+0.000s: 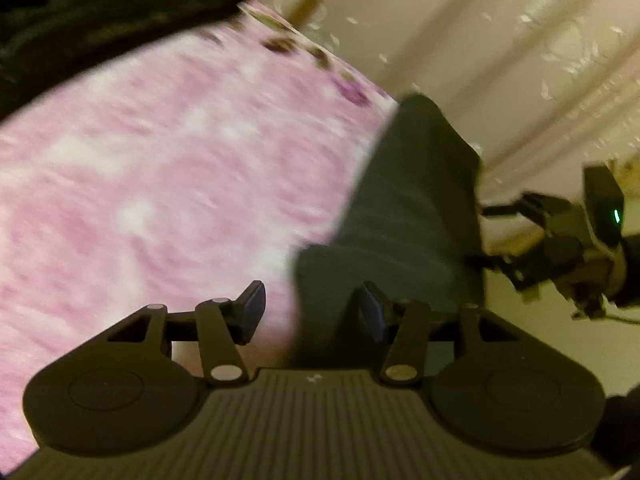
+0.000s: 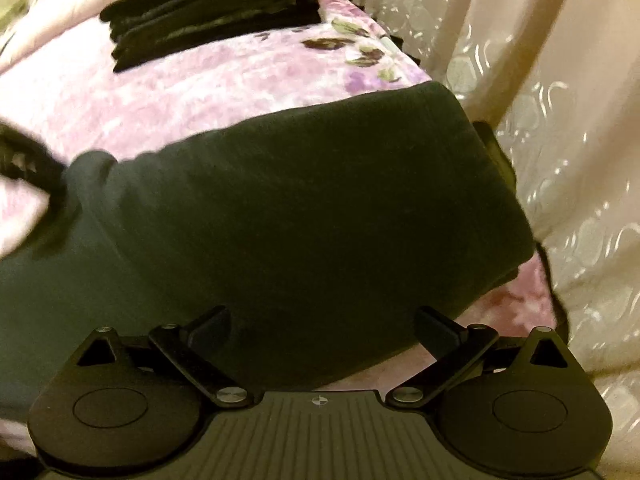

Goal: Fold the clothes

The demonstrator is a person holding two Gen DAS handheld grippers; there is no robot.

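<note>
Both jaws apparently apart, dark garment (image 2: pixel 304 184) between

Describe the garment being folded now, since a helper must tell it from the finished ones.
Start at the pink flowered blanket covering the bed. The garment is the wide dark grey-green cloth at the blanket's near edge, beside the pale curtain. Unlike the stack of black clothes farther back, it lies alone, as one broad smooth fold.

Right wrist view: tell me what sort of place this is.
Probably a bedroom. The dark garment lies on a pink floral blanket spread like bedding, a stack of folded dark clothes sits farther back, and a cream patterned curtain hangs alongside.
</note>
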